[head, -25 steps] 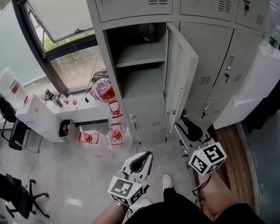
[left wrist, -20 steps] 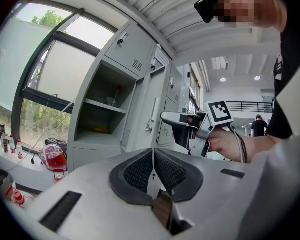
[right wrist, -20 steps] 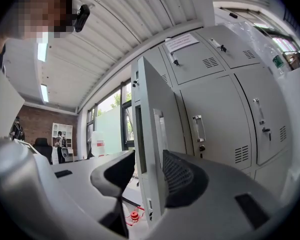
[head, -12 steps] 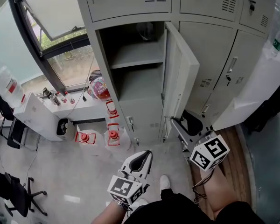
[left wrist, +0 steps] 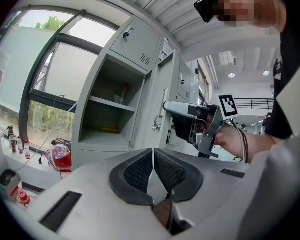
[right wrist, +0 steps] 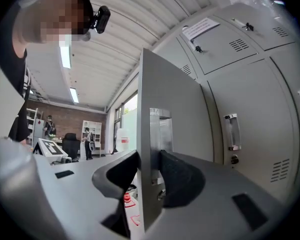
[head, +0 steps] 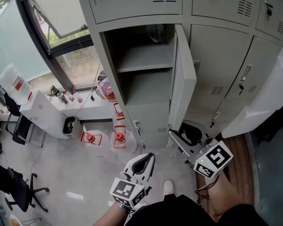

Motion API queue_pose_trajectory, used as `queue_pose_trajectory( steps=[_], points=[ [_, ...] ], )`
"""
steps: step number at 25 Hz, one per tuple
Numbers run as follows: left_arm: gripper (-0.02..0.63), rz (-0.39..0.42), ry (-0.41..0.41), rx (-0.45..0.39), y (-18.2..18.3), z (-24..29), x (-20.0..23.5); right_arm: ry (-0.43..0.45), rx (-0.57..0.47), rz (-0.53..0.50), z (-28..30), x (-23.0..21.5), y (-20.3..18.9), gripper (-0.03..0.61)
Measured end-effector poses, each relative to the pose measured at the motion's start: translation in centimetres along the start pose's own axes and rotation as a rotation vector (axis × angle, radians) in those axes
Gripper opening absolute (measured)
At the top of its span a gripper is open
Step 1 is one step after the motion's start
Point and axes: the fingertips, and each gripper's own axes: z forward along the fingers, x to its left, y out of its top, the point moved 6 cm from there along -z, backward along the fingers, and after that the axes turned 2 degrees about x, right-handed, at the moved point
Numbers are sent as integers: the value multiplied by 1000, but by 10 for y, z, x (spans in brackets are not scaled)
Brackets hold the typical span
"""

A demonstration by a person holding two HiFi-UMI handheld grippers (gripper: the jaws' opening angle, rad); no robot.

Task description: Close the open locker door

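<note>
Now: right tongs closing across the free edge of the locker door, latch plate between the pads. Advice: pinch lightly, follow the hinge arc leftward, press flush. The door is pale grey sheet metal, hinged right, jutting out from the open compartment. Left tongs pressed together, empty.

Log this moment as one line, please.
right gripper: jaws closing on locker door edge | left gripper: shut, empty | door: open
</note>
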Motion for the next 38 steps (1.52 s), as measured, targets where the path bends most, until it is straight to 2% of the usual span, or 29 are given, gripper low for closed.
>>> queue_pose_trajectory(
  steps=[7,14,23,28,33,38],
  points=[
    [23,9,68,-14,10,12,12,135,-19,-7,32,10,-1,181],
    [23,-6,177,-30,16,15,30,205,-32,-10,74,16,-2,173],
    [22,-24,293,-51,19,6,48,180,-15,-35,124,19,0,179],
    [23,-21,327,-55,21,-1,62,182,-9,-12,149,17,1,164],
    [23,-22,325,-67,28,-5,84,153,-5,-6,178,11,1,155],
    [23,10,283,-61,38,-9,109,87,9,-1,209,3,-2,133]
  ],
)
